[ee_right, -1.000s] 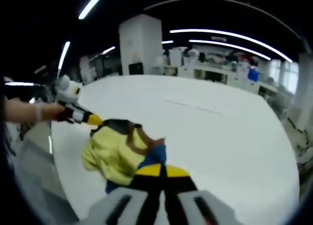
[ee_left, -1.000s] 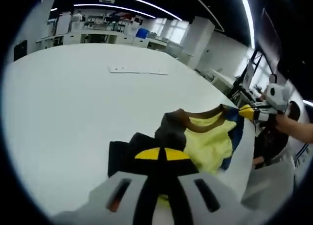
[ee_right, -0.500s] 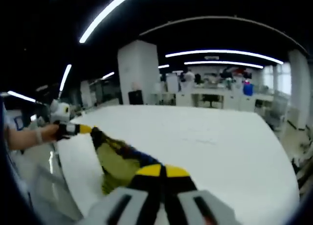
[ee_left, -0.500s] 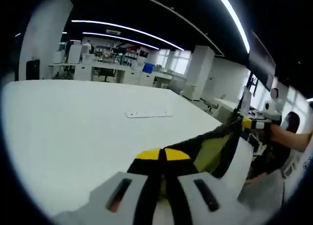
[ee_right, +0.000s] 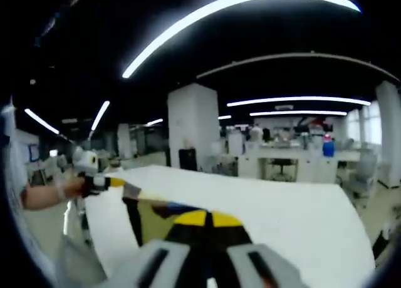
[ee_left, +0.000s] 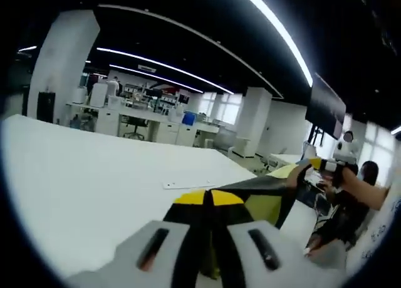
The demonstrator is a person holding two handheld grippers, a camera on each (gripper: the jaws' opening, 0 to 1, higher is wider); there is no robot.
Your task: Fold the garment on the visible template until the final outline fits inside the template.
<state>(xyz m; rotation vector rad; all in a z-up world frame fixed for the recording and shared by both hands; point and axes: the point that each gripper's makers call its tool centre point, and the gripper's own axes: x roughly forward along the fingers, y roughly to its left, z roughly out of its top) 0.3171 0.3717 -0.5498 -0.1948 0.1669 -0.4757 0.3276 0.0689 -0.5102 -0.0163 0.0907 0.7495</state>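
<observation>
Left gripper: grey moulded body, black jaws with yellow tips, one dark recessed slot on each side. Right gripper: identical grey body, black jaws, yellow tips. A light wristband is worn on the forearm behind the left gripper.

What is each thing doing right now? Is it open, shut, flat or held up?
left gripper: shut on the garment's edge.
right gripper: shut on the garment's other edge.
garment: held up off the table, stretched between both grippers, not folded.
table: white top, bare where visible.
template: a thin flat outline on the table, nothing lying on it.
</observation>
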